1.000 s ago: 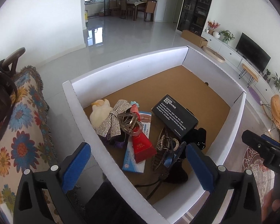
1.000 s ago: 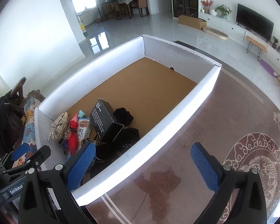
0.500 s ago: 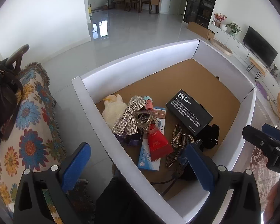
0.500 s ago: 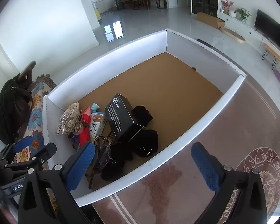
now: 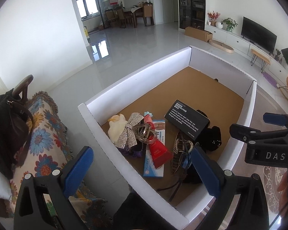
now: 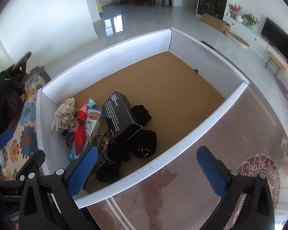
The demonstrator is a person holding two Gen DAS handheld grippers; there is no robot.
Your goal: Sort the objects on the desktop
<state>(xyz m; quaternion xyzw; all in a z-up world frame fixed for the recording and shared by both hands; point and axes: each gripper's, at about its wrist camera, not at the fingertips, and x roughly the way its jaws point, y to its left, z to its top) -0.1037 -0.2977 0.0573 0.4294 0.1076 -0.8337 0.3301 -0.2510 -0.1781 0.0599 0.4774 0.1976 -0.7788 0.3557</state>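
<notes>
A white-walled tray (image 5: 136, 80) (image 6: 109, 55) with a brown floor holds a pile at its near-left end. In it are a black box (image 5: 187, 119) (image 6: 121, 115), a rhinestone bow (image 5: 127, 132), a clear hair claw (image 5: 143, 131), a red pouch (image 5: 159, 150), a blue-white packet (image 5: 153, 164), a cream plush (image 5: 115, 126) and black fabric pieces (image 6: 144, 143). My left gripper (image 5: 140, 172) is open and empty above the tray's near-left corner. My right gripper (image 6: 146, 168) is open and empty above the tray's near wall.
A floral throw (image 5: 42, 140) and a dark handbag (image 5: 7, 122) lie left of the tray. A brown patterned tabletop (image 6: 211, 143) runs along the tray's right. The tray's far half is bare brown floor (image 6: 163, 80). The right gripper shows at the left view's right edge (image 5: 268, 140).
Both grippers have pulled back and tilted up, so the tray sits lower and farther in each view. The objects have not moved. Both jaws stay open.
</notes>
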